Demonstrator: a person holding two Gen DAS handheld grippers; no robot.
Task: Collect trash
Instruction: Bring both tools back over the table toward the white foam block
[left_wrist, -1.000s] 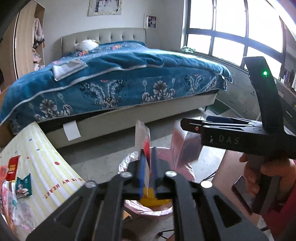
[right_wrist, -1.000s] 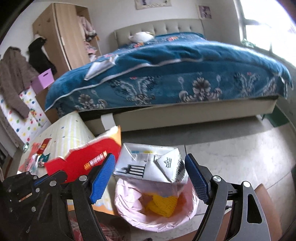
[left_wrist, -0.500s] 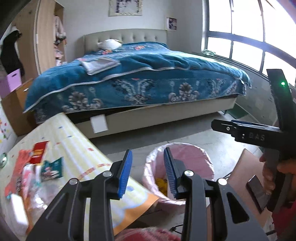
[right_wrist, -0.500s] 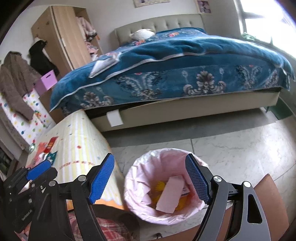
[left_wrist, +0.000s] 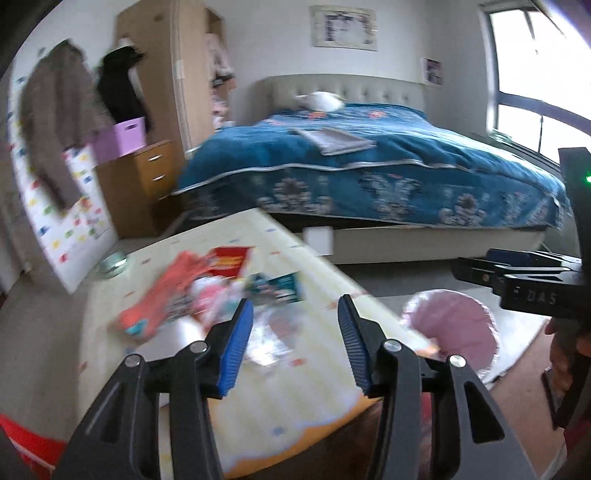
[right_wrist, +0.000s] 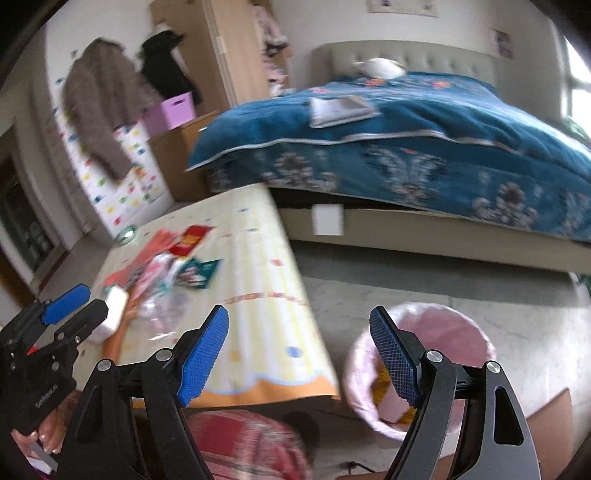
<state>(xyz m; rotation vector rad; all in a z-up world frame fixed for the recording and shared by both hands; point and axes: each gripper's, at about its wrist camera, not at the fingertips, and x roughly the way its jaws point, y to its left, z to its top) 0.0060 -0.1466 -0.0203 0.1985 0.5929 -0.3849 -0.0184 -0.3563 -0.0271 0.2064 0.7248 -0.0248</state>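
Left wrist view: left gripper (left_wrist: 295, 332) empty, blue-padded jaws opening, above yellow striped tablecloth (left_wrist: 295, 398). Heap of crumpled red, orange and teal wrappers (left_wrist: 207, 288) on cloth, blurred, long axis unclear. Right gripper (right_wrist: 299, 343) jaws spread wide, empty. Pink-lined waste bin (right_wrist: 443, 332) on floor beside table holds yellow and pink scraps.

Left tool (left_wrist: 295, 332) opening, empty, over wrappers (left_wrist: 207, 291)
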